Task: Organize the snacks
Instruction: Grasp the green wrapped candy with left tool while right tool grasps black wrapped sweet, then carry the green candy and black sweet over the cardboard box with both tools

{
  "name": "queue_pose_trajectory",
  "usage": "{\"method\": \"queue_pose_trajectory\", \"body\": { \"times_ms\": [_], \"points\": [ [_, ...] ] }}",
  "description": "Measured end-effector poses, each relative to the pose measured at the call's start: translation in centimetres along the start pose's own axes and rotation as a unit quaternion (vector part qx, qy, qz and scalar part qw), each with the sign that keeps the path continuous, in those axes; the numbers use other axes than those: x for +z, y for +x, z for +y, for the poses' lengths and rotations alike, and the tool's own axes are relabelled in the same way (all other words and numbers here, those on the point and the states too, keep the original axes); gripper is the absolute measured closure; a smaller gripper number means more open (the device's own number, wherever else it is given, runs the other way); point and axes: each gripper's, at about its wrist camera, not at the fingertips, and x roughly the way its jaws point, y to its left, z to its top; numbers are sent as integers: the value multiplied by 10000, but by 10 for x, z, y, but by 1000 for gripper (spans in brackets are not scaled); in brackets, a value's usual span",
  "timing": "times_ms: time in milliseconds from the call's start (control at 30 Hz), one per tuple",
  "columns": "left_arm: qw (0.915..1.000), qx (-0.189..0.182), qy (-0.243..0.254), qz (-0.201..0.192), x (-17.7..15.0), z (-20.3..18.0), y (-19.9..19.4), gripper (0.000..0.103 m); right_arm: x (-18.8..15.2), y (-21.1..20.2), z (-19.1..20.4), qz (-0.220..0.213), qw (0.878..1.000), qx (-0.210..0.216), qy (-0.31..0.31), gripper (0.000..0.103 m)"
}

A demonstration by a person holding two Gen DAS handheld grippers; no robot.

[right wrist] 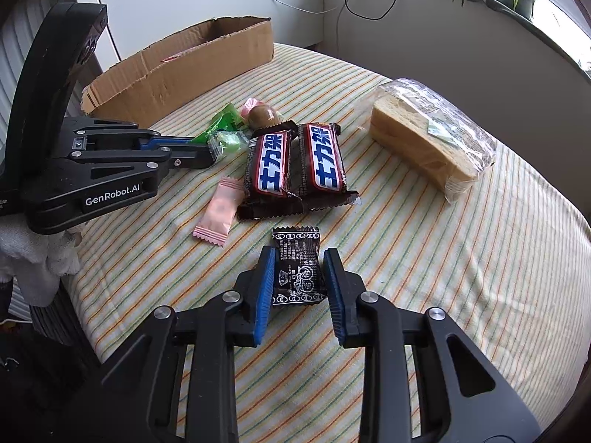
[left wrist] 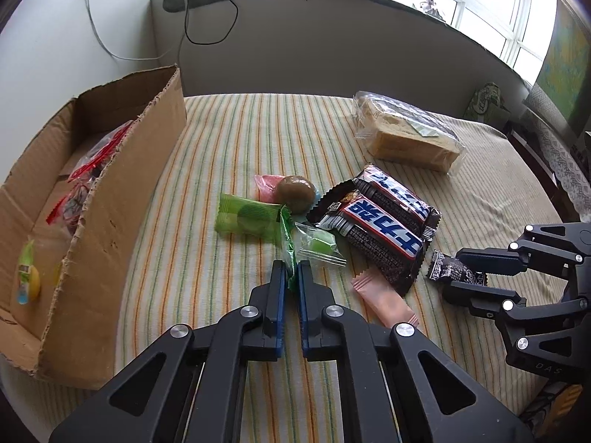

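Note:
My left gripper (left wrist: 291, 269) is shut on the tail of a green wrapped candy (left wrist: 287, 243), just in front of a clear bag with a green sweet (left wrist: 318, 245). My right gripper (right wrist: 300, 258) is closed around a small black snack packet (right wrist: 298, 269) on the striped cloth; its pads touch both sides. Two brown chocolate bars (right wrist: 295, 164), a pink packet (right wrist: 218, 211), a green packet (left wrist: 248, 217) and a brown round sweet (left wrist: 295, 192) lie in the middle. The cardboard box (left wrist: 122, 192) stands at left and holds red-wrapped snacks (left wrist: 85, 184).
A bagged loaf of sliced bread (left wrist: 406, 133) lies at the far right of the table (left wrist: 207, 265). A wall and a windowsill with plants and cables run behind. A white cloth (right wrist: 33, 254) hangs at the left gripper's base.

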Motion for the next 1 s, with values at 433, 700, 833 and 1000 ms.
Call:
{"method": "queue_pose_trajectory", "body": {
  "times_ms": [433,700,833,1000],
  "points": [
    [9989,-150,-321,-308,-5,18,-31,98,-4,-23,-6,-288,9991,58,319,76],
    [9965,-215,-571,-563,-7,35,-59,98,1,-41,-2,-461,9983,16,363,76],
    [9946,-233,-715,-718,-4,50,-71,98,12,-48,5,-558,9979,16,338,76],
    [9931,-155,-807,-839,-3,64,-79,98,28,-55,18,-681,9974,46,245,76]
  ]
}}
